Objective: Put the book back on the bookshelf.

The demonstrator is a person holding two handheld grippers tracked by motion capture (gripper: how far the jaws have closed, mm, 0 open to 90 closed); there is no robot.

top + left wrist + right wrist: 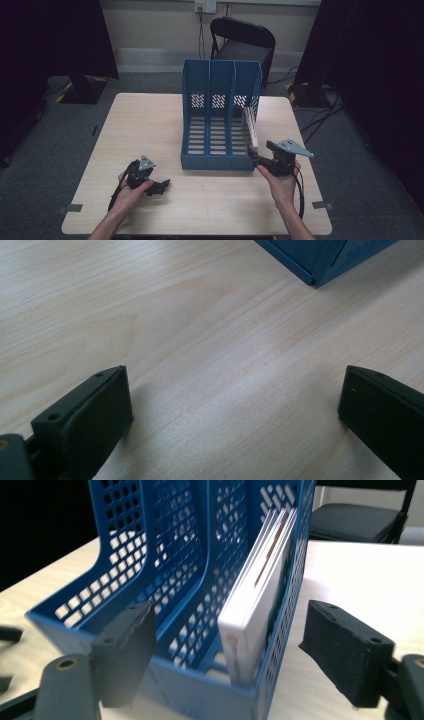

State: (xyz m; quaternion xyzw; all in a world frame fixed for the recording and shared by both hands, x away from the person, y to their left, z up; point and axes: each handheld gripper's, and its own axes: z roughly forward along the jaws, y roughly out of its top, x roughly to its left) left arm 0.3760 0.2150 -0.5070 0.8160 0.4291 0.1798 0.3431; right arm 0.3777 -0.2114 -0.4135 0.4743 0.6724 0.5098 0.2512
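Observation:
A blue three-slot file rack (217, 163) stands upright at the middle of the wooden table (150, 125). A thin white book (251, 131) stands on edge in its rightmost slot, leaning on the right wall. My right gripper (257, 157) is at the rack's front right corner, open. In the right gripper view its jaws (232, 630) stand wide apart on either side of the book (255, 605) and the rack (150, 555), touching neither. My left gripper (162, 186) rests low at the table's front left, open, with bare wood between its jaws (235, 405). A rack corner (325, 260) shows ahead of it.
A black folding chair (245, 42) stands behind the table's far edge. Dark curtains (55, 35) hang at both sides and cables (315, 120) lie on the grey floor to the right. The rack's left and middle slots hold nothing.

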